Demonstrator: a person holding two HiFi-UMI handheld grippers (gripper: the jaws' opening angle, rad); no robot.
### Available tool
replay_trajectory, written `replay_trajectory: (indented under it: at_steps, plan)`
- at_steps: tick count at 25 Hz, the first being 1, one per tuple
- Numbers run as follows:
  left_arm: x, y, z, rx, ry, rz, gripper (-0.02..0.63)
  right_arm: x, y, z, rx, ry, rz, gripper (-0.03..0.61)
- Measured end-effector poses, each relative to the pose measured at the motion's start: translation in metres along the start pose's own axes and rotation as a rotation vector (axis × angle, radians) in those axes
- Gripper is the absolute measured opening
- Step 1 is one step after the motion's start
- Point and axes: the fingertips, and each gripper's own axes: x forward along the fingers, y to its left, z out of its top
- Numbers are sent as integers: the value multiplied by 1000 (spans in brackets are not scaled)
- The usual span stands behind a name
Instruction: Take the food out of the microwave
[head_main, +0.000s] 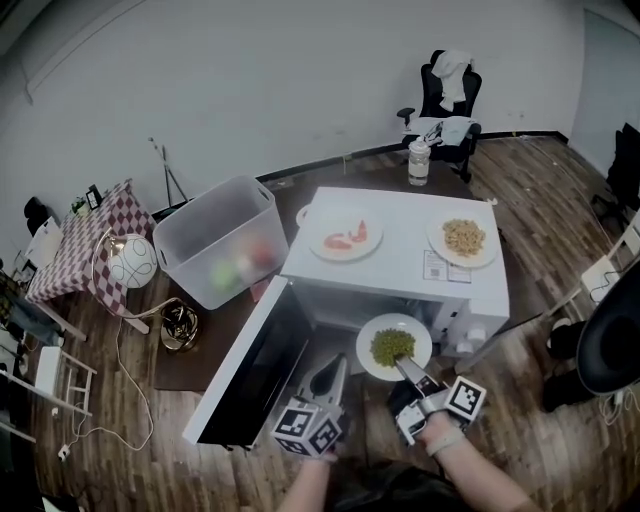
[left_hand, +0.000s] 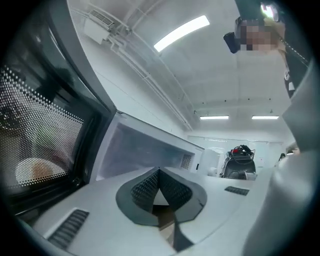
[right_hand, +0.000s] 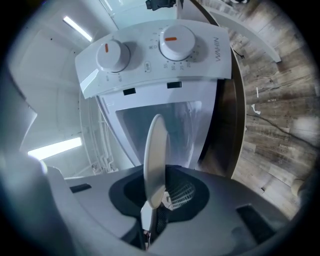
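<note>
A white microwave (head_main: 400, 268) stands on a low table with its door (head_main: 245, 372) swung open to the left. A white plate of green food (head_main: 393, 347) hangs level in front of the oven's opening. My right gripper (head_main: 403, 366) is shut on its near rim. In the right gripper view the plate (right_hand: 154, 155) shows edge-on between the pads, below the microwave's two dials (right_hand: 150, 55). My left gripper (head_main: 330, 378) hovers beside the open door, left of the plate. Its jaws (left_hand: 159, 172) are shut with nothing in them, and the door's mesh window (left_hand: 40, 140) fills the left.
On top of the microwave lie a plate of pink food (head_main: 345, 238) and a plate of yellow food (head_main: 463, 240). A clear plastic bin (head_main: 220, 240) stands left of the microwave. A bottle (head_main: 418, 162) and an office chair (head_main: 447, 100) are behind it.
</note>
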Motion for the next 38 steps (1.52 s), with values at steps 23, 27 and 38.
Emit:
replay_trajectory:
  at_steps: [23,27,38]
  plan:
    - [-26,-1,13,1,14,-35,8,-6,3,-37,58,-7,25,63]
    - [-25,-2,13,-4,17,-55,8,-10,5,-43,46,-15,22,63]
    - [-27,-9,12,-22,28,-100,8,-24,5,-48,35,-54,0,63]
